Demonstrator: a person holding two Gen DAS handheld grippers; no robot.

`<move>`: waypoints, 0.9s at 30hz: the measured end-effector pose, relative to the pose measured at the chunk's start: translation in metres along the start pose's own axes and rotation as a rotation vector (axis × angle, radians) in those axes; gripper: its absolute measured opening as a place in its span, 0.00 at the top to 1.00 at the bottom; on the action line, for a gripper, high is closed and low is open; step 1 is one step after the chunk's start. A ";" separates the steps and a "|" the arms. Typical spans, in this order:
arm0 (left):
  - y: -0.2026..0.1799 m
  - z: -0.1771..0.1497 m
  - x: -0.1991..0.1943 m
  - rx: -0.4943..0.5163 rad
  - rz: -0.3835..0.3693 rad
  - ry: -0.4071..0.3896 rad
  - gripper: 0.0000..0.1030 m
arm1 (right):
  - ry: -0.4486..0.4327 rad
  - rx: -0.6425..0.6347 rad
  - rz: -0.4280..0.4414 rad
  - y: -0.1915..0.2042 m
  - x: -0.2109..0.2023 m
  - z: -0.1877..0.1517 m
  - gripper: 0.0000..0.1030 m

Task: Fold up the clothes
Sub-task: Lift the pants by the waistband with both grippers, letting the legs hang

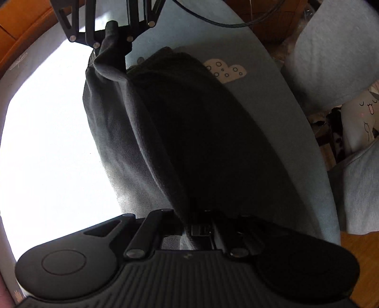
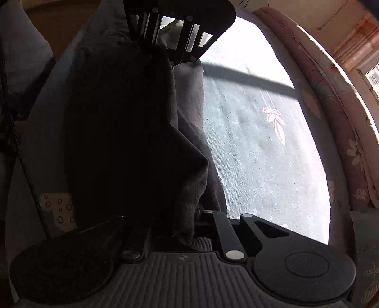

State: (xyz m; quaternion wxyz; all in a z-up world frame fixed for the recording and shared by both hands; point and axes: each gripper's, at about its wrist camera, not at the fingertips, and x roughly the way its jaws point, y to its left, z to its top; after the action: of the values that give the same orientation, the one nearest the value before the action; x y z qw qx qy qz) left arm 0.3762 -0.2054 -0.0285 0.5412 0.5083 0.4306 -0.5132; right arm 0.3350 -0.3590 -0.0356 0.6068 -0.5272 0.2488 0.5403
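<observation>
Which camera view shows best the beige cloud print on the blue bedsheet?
The left wrist view: the cloud print lies whole and lit beside the dark garment. In the right wrist view the cloud print is in shadow, and the garment partly hides it.

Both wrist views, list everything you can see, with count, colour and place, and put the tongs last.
garment: one, dark grey, stretched between both tongs above the bed
bedsheet: one, pale blue-grey with leaf and cloud prints, under the garment, partly in bright sun
quilt: one, pink floral, along the bed's far edge in the right wrist view
pillows: two, light blue-grey, beside the bed in the left wrist view
cable: one, black, top of the left wrist view
left tongs: black, shut on garment
right tongs: black, shut on garment
</observation>
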 end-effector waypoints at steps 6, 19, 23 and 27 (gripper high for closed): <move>-0.011 0.001 0.004 0.024 -0.046 -0.021 1.00 | 0.034 -0.233 -0.078 0.048 0.009 -0.007 0.88; -0.052 -0.002 0.030 0.043 -0.118 -0.044 1.00 | 0.077 -0.294 -0.101 0.074 0.009 -0.006 0.88; -0.077 0.008 0.060 0.016 -0.111 -0.034 1.00 | 0.105 -0.310 -0.104 0.081 0.022 -0.014 0.86; -0.077 0.023 0.078 -0.034 -0.108 -0.036 0.99 | 0.129 -0.285 -0.124 0.081 0.029 -0.013 0.80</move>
State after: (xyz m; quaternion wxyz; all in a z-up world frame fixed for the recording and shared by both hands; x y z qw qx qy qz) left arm 0.3066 -0.2340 -0.1114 0.5287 0.4658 0.4563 -0.5434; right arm 0.2725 -0.3711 -0.0948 0.5408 -0.6558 0.1753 0.4967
